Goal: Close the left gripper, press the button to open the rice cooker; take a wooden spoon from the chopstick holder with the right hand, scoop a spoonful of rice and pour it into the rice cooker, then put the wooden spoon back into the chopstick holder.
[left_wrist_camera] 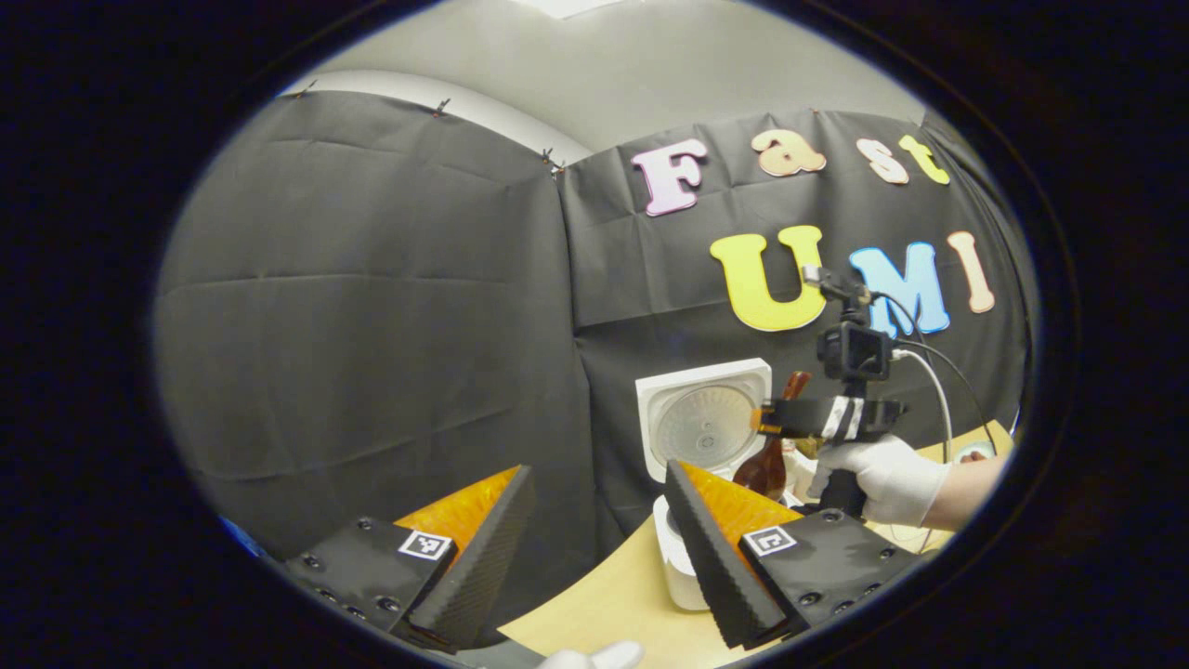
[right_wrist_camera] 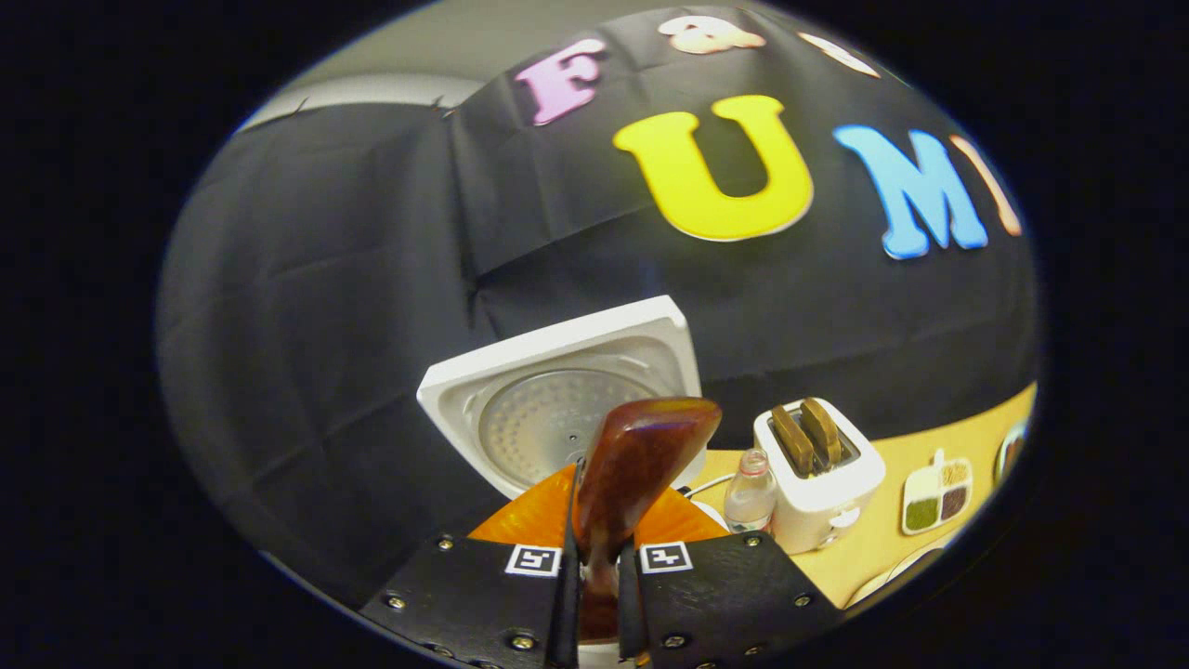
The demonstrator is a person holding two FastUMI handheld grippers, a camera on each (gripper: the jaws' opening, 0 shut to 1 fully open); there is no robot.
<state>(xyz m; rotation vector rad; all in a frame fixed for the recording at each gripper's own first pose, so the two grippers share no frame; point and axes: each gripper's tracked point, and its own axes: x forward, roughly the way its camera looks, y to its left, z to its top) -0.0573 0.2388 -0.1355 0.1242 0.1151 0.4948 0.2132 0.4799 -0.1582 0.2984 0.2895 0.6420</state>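
Left gripper (left_wrist_camera: 594,548) jaws wide | right gripper (right_wrist_camera: 594,567) clamps wooden spoon (right_wrist_camera: 641,465) — seemingly above open rice cooker (right_wrist_camera: 567,400)

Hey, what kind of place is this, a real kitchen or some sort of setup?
Most likely a staged kitchen counter in a recording booth. An open rice cooker, a toaster and a small bottle stand on a wooden table, but black cloth hangs behind instead of a kitchen wall.

1. In the right gripper view, the toaster (right_wrist_camera: 817,483) was placed at 3 o'clock of the rice cooker (right_wrist_camera: 557,409).
2. A bottle (right_wrist_camera: 749,491) was set between them.
3. A divided tray (right_wrist_camera: 936,497) was laid at the toaster's 3 o'clock.
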